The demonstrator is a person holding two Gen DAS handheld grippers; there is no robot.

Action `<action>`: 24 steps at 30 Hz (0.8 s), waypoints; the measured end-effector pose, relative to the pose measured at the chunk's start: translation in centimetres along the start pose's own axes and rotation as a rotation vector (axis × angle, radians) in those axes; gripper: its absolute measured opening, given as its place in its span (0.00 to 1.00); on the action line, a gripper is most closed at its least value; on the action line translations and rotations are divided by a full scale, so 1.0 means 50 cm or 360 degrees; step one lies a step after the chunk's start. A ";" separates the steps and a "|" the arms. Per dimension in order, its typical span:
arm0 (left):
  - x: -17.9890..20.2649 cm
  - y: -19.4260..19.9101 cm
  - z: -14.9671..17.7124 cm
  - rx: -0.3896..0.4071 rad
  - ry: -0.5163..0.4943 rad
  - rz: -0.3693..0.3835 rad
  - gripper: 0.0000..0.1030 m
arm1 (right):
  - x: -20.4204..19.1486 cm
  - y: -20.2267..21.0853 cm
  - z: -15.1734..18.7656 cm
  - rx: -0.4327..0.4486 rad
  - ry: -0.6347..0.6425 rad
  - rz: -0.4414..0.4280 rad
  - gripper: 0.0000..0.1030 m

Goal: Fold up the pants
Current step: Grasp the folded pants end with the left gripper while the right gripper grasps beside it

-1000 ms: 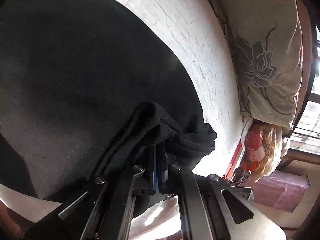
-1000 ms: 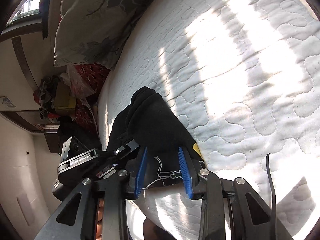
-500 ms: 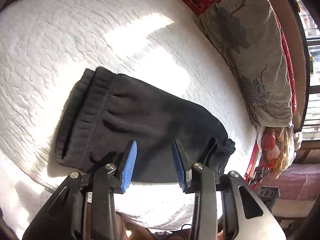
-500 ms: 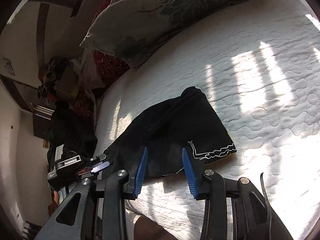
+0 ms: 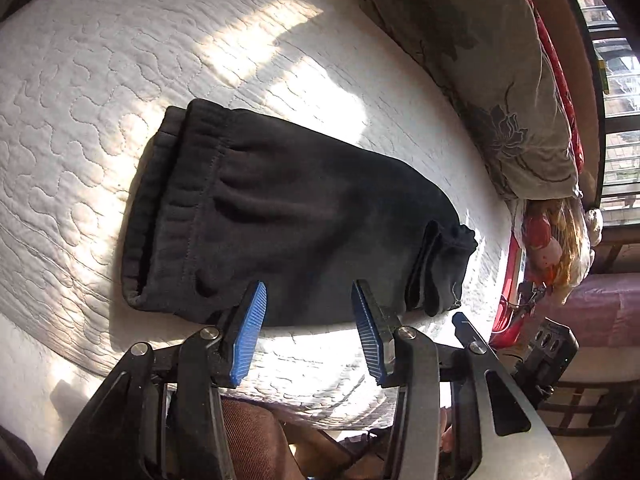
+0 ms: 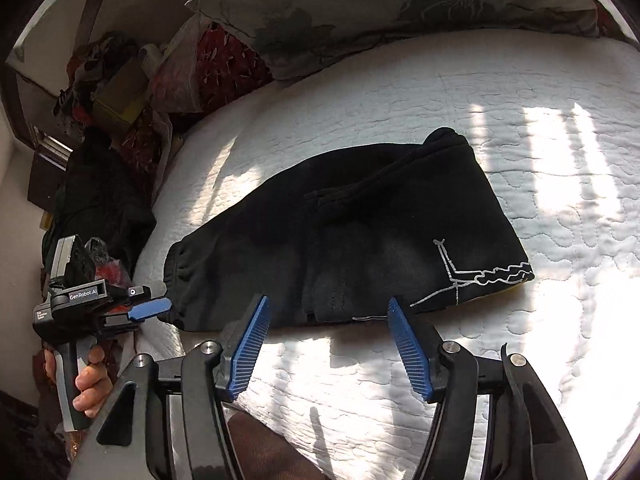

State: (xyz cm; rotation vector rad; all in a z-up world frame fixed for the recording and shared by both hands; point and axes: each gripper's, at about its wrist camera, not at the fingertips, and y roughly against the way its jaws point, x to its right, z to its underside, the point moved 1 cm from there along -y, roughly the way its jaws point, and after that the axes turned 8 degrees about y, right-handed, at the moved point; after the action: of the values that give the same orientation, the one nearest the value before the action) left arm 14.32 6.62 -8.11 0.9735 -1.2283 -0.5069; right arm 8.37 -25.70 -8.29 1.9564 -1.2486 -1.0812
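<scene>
— Both grippers had let go and backed off. From the left wrist, the left gripper [image 5: 306,312] was opening, nothing between its jaws; the pants [image 5: 288,220] lay folded on the bed [image 5: 100,80].

— Handling?

— Soft, limp, light; best gripped at the thick waistband.

— From the right wrist, the right gripper [image 6: 326,326] was opening, empty. Pillow [image 6: 380,4] behind, sunlit clutter left.

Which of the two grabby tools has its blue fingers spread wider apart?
The right tool. Its blue fingers are opening wide with nothing between them; the left tool has a narrower gap. Both hang over the folded black pants.
</scene>
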 end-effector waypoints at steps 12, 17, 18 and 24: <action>0.047 -0.059 0.016 -0.0106 -0.0021 0.0014 0.41 | -0.090 -0.090 0.020 0.0015 0.0468 0.0415 0.66; 0.009 0.019 -0.038 0.0061 -0.0016 -0.0041 0.41 | -0.101 -0.044 0.009 0.0126 0.0416 0.0294 0.66; -0.007 0.041 -0.056 0.0100 -0.0002 -0.0076 0.41 | -0.111 -0.039 0.006 0.0130 0.0428 0.0251 0.66; -0.104 0.099 -0.166 0.0092 0.0031 -0.0288 0.41 | -0.263 -0.096 0.002 0.0052 0.0619 0.0043 0.66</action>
State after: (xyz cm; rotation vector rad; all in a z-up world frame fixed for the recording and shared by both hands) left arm 19.75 16.12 -7.03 1.1431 -1.1486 -0.6050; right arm 7.37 -11.73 -7.90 2.0438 -1.0786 -0.6271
